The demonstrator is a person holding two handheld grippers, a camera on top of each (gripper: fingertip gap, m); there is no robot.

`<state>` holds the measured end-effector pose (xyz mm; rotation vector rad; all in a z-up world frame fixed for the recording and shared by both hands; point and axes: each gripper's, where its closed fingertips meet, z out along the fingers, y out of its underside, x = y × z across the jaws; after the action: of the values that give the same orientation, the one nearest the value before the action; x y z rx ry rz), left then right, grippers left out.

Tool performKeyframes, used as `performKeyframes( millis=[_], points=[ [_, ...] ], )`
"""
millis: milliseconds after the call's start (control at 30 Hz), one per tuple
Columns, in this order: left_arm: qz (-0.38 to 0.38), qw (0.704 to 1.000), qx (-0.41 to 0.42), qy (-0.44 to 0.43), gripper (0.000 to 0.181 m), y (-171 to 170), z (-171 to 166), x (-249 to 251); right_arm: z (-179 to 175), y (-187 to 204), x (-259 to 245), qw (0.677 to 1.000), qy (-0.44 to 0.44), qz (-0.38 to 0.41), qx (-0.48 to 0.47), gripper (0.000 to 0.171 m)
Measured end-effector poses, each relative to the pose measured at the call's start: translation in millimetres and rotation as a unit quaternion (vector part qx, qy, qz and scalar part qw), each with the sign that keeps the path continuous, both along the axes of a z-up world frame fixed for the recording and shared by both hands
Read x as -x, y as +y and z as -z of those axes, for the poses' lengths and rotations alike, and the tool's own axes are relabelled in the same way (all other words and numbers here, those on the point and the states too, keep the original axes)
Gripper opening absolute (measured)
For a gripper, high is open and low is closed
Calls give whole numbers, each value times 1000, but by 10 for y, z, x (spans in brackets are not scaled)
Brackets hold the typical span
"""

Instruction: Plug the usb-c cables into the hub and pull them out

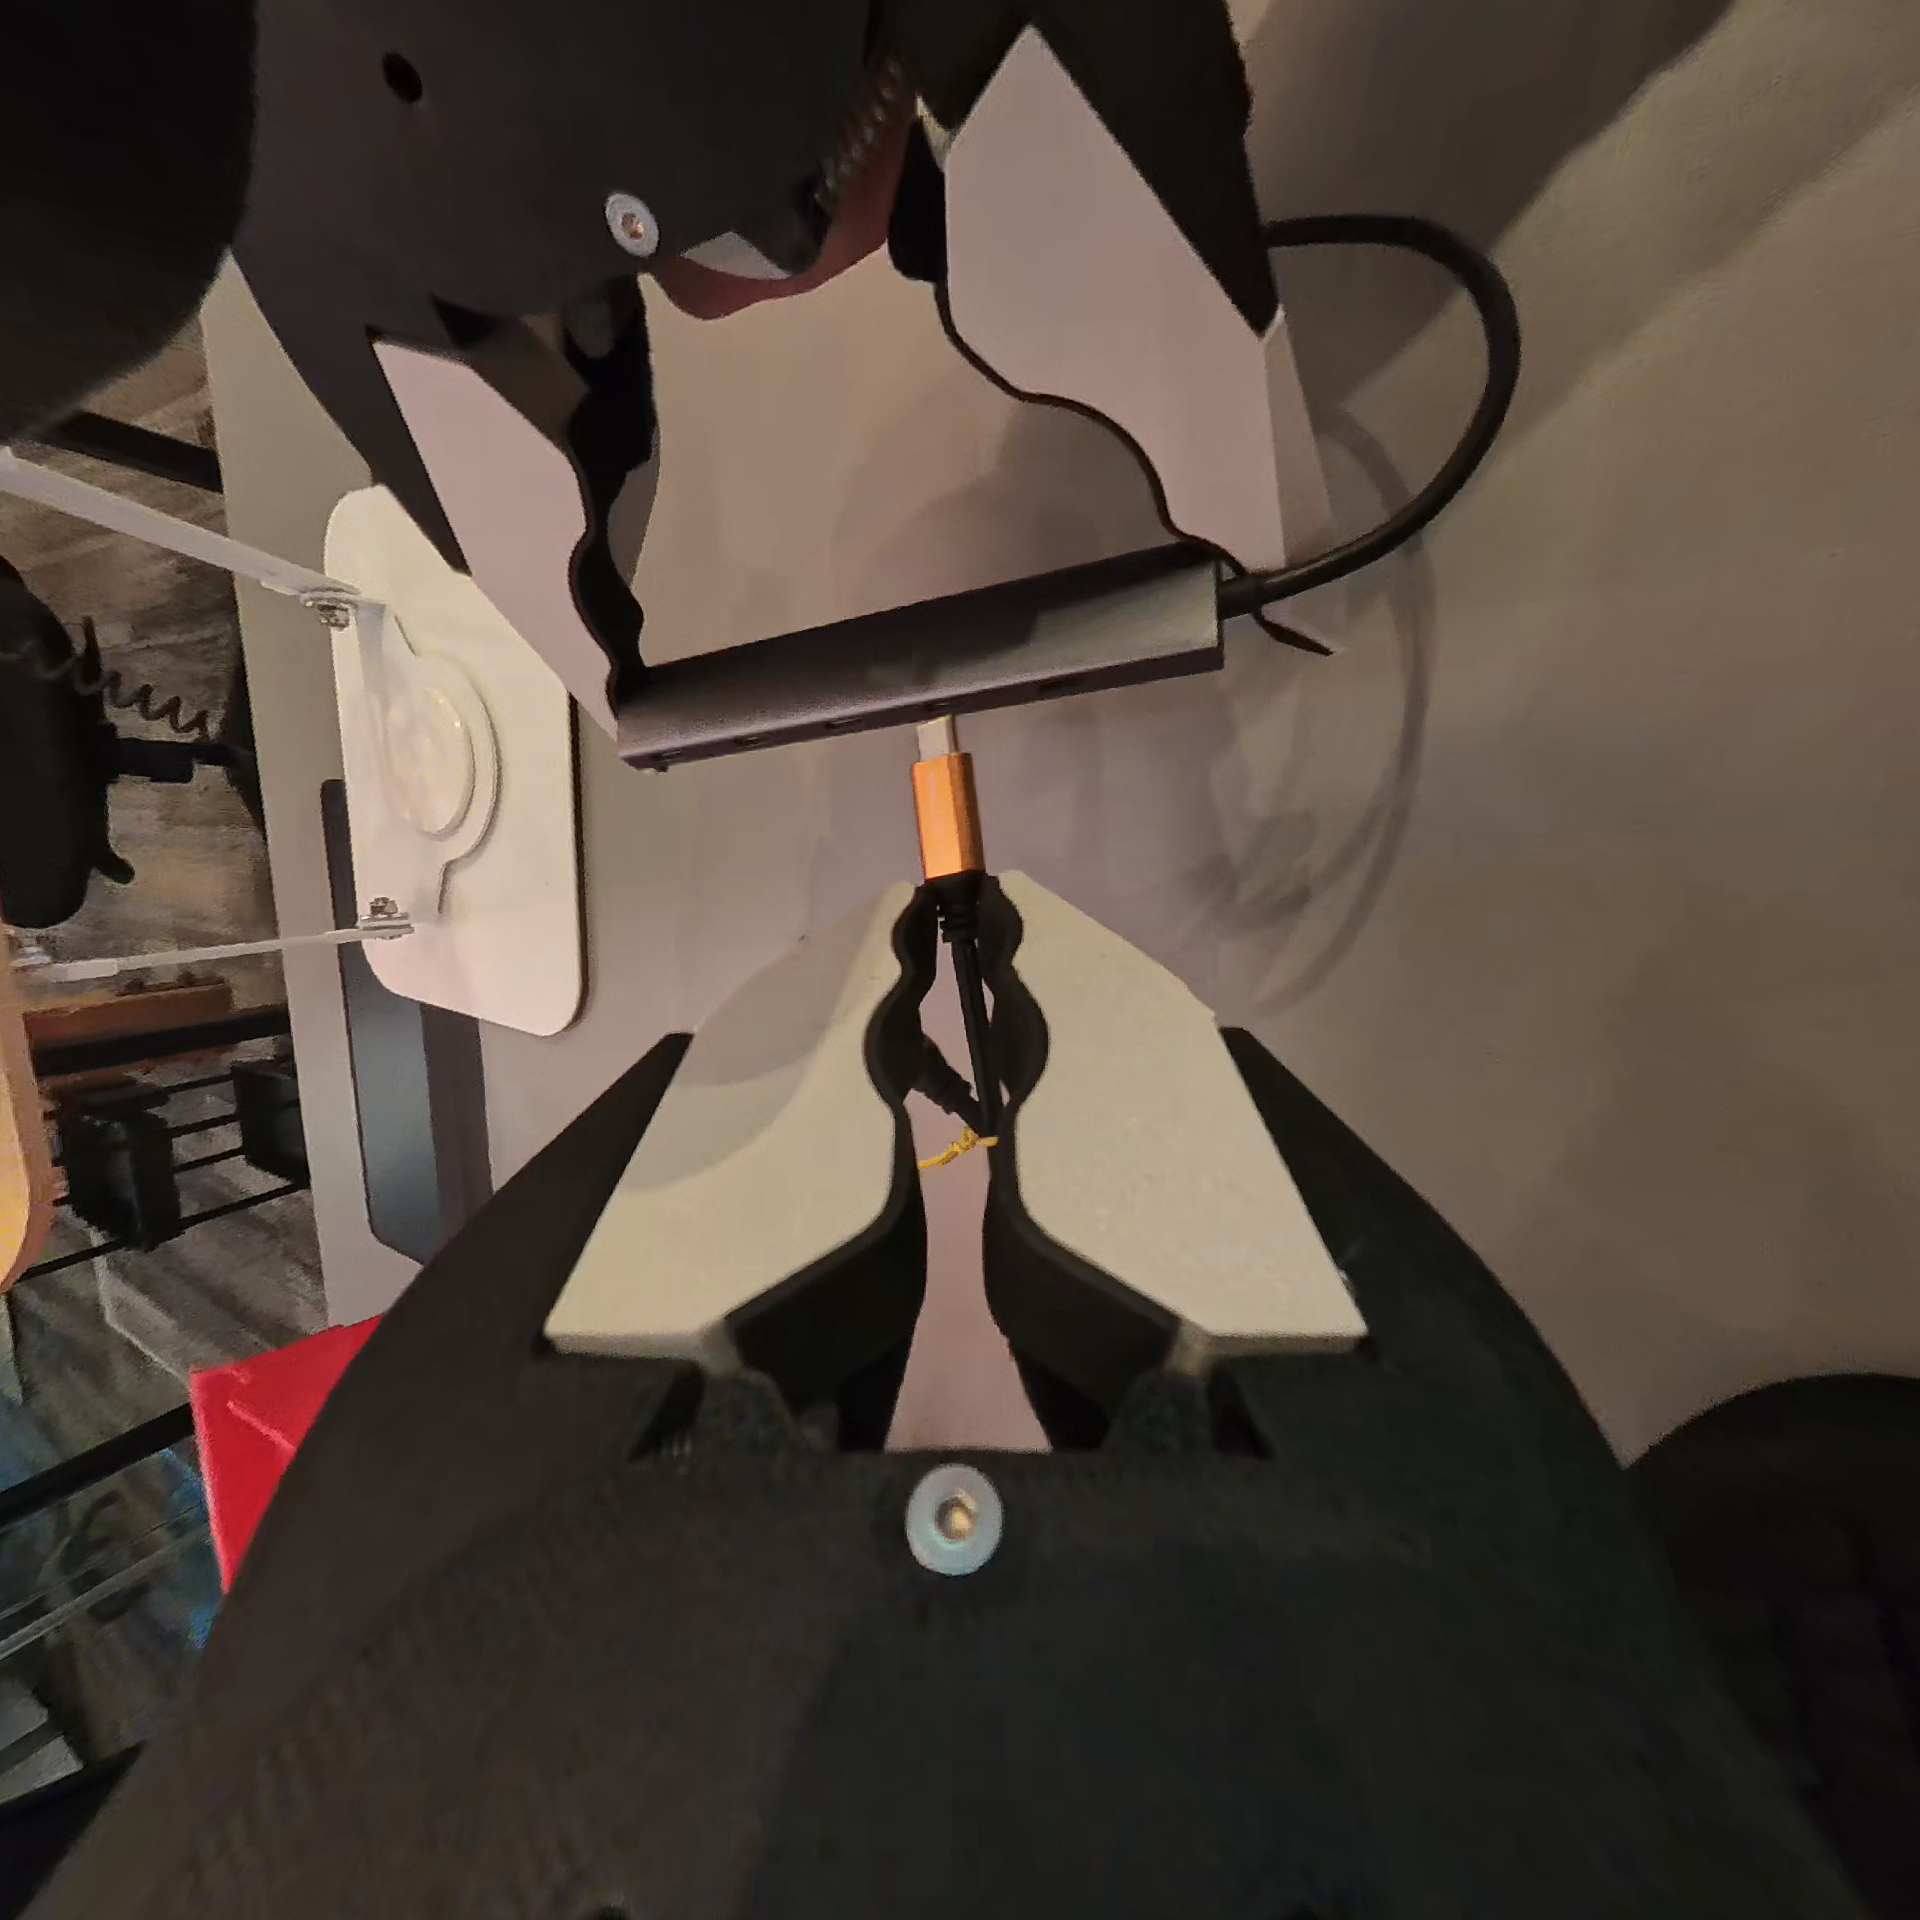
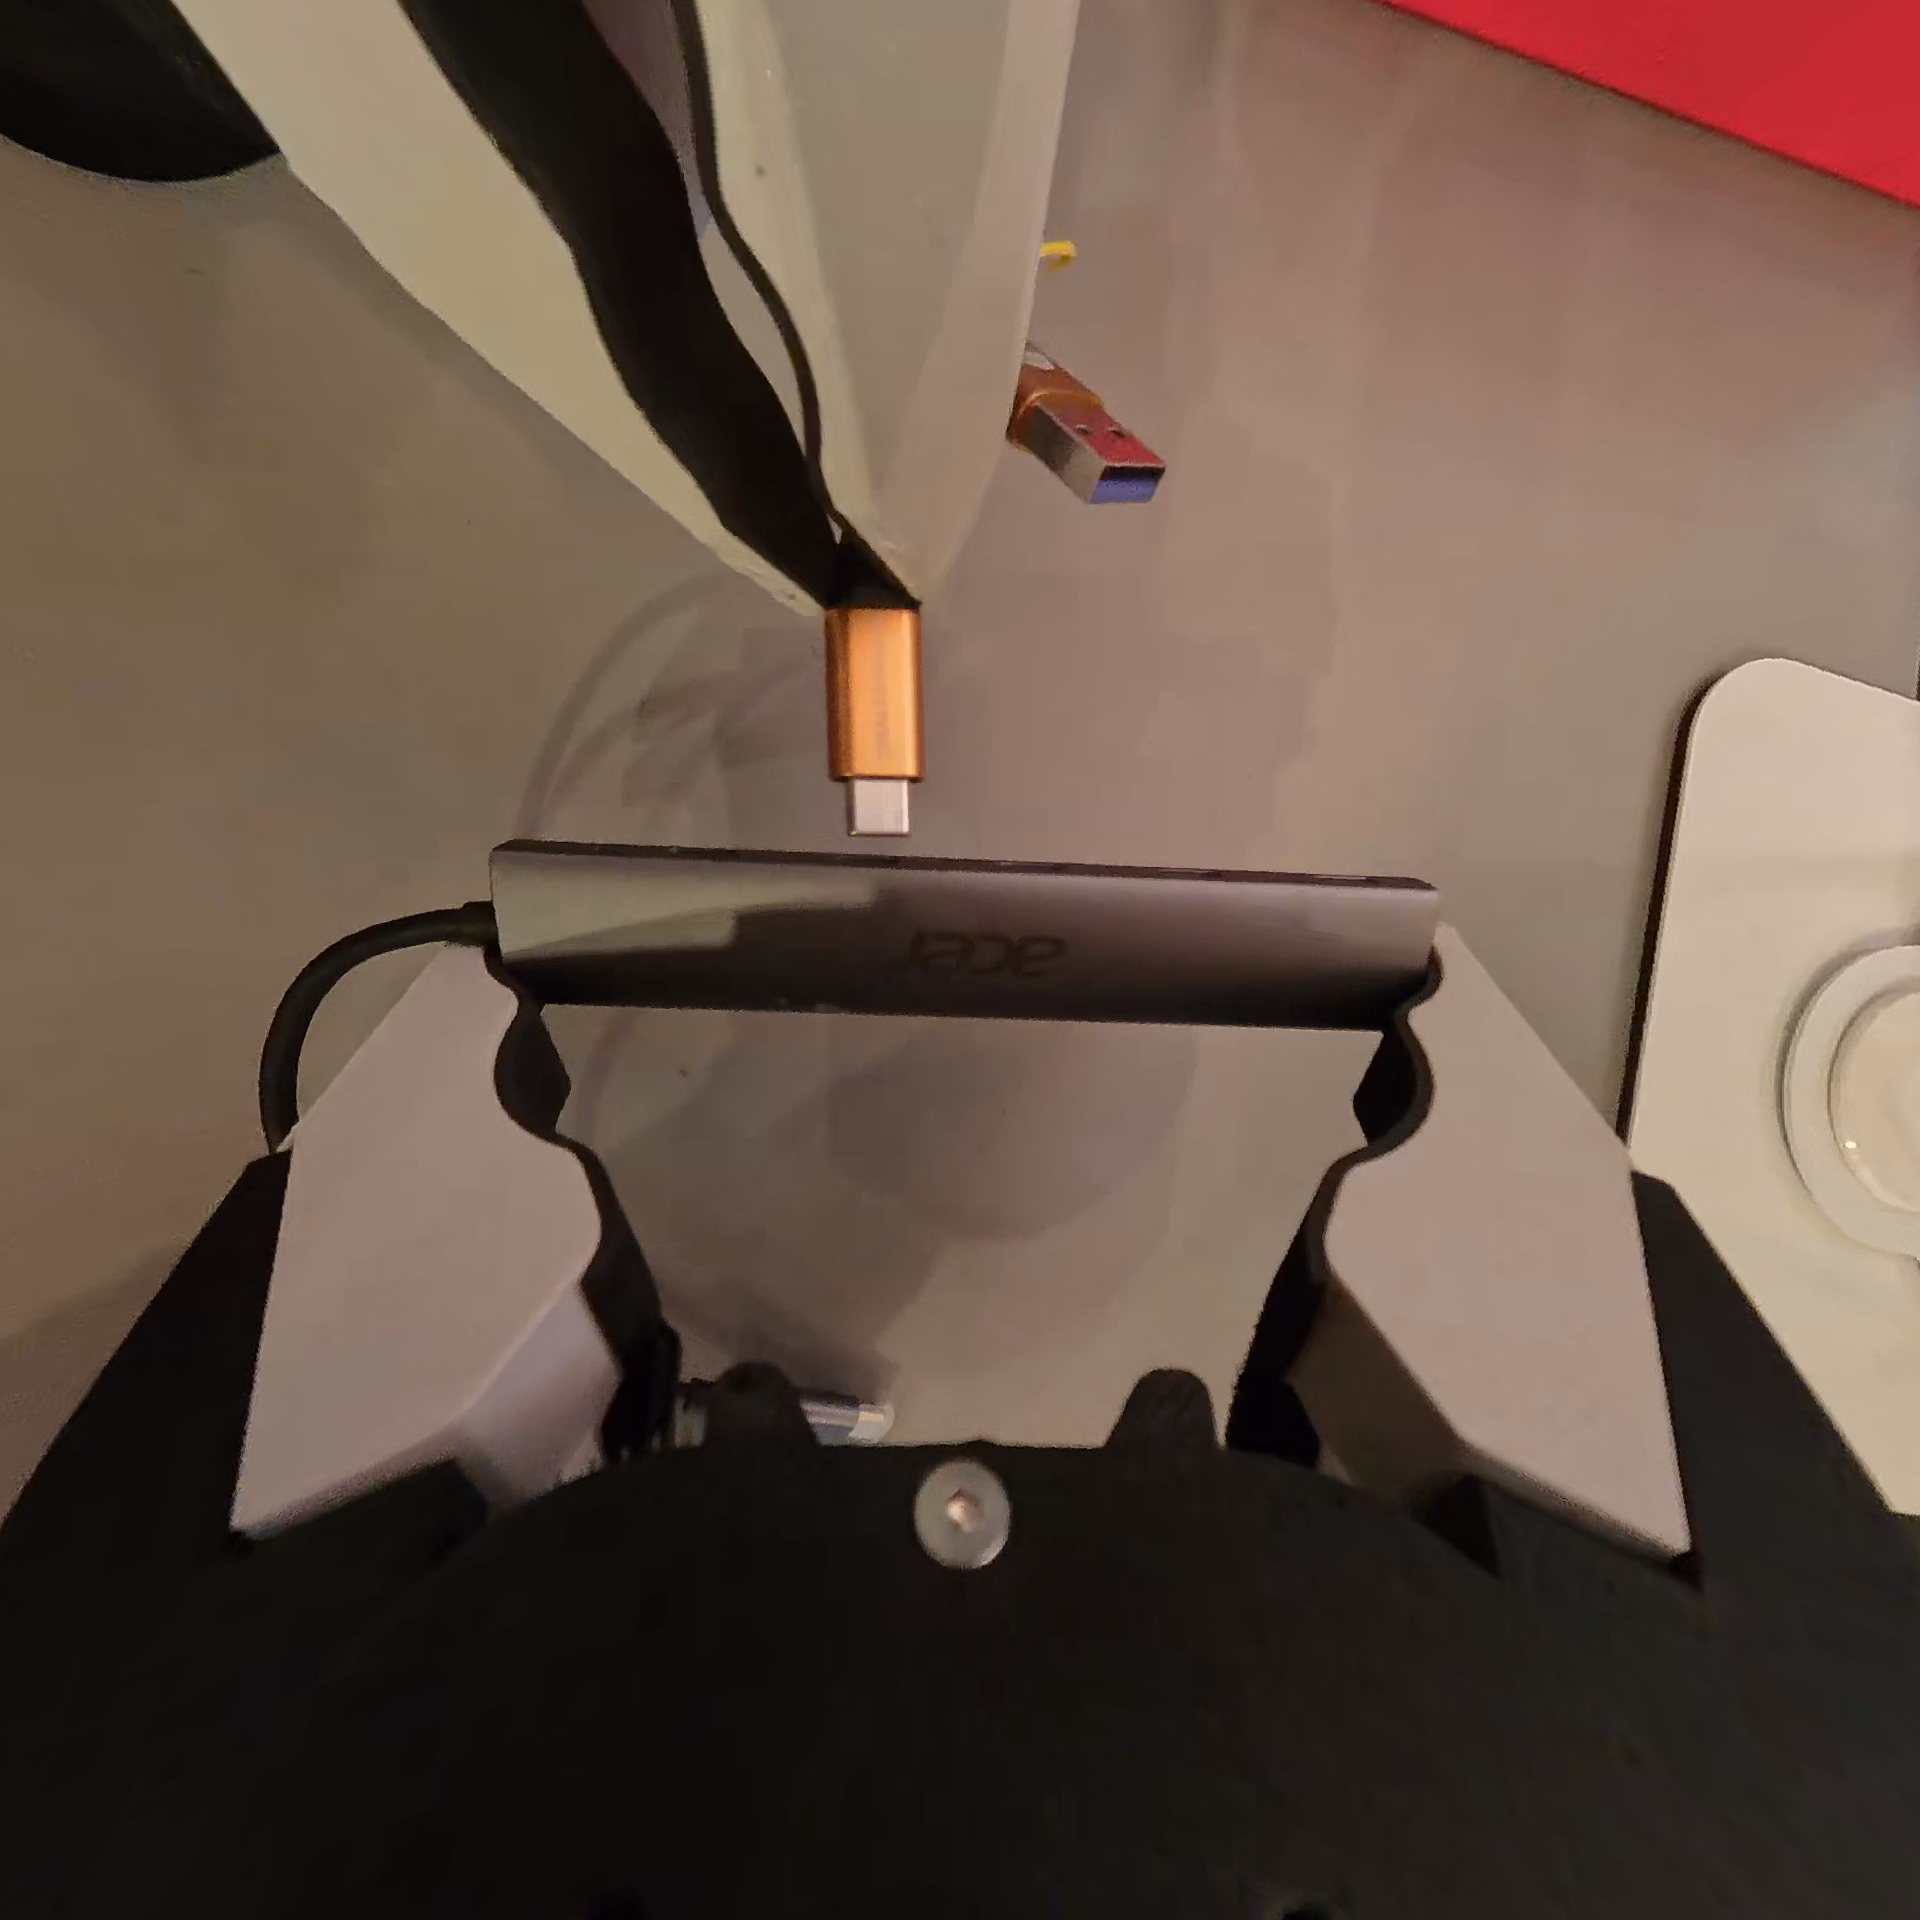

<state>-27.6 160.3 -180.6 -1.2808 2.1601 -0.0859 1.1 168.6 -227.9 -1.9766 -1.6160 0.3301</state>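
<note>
Pinching one usb-c cable (image 1: 943, 831): left tool (image 1: 956, 894); right tool (image 2: 966, 987) clamps one hub (image 2: 935, 935).

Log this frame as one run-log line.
left gripper: shut on usb-c cable | right gripper: shut on hub, gripped by its ends | plug tip at port edge, not seated | spare USB-A plug on table

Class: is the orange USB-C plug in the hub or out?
Out. The orange USB-C plug shows its bare silver tip just short of the hub.
</note>
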Motion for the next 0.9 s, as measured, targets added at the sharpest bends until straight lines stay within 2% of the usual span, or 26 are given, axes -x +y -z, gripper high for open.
performKeyframes(
  millis=[900],
  points=[
    [17,996,-70,46,8,96,113,14,86,49,33,999,-18,-5,26,153]
  ],
)
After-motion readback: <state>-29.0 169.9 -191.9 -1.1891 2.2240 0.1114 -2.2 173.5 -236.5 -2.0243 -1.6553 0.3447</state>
